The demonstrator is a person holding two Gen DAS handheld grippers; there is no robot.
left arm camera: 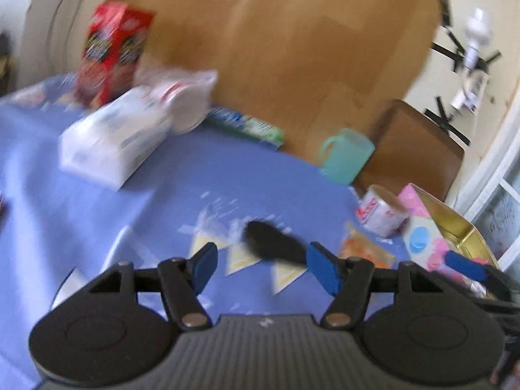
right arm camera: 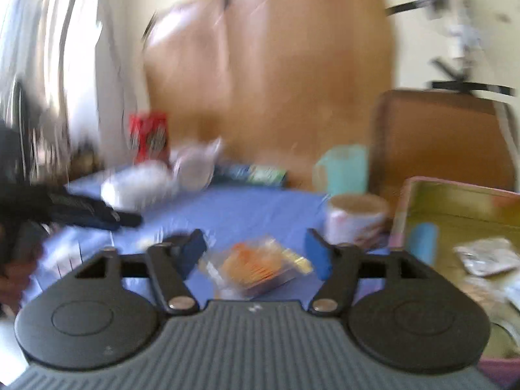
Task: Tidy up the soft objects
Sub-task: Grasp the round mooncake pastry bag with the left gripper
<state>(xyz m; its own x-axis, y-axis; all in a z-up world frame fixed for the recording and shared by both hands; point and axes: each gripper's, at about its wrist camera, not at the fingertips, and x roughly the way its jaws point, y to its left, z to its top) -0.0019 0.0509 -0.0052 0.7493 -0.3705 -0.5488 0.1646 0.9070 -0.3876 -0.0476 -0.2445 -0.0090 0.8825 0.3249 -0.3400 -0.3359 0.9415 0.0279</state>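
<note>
Both tools (left arm camera: pixel 261 265) (right arm camera: pixel 256 253) wide open, empty

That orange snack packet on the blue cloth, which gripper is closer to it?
Right. The right gripper is open with the orange snack packet lying just ahead between its fingers. The left gripper sits off to the packet's left, aimed at a black object.

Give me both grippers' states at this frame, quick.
Left gripper: open, holding nothing; a black soft object lies on the cloth just ahead.
Right gripper: open, holding nothing; an orange packet lies on the cloth between its fingers.
</note>
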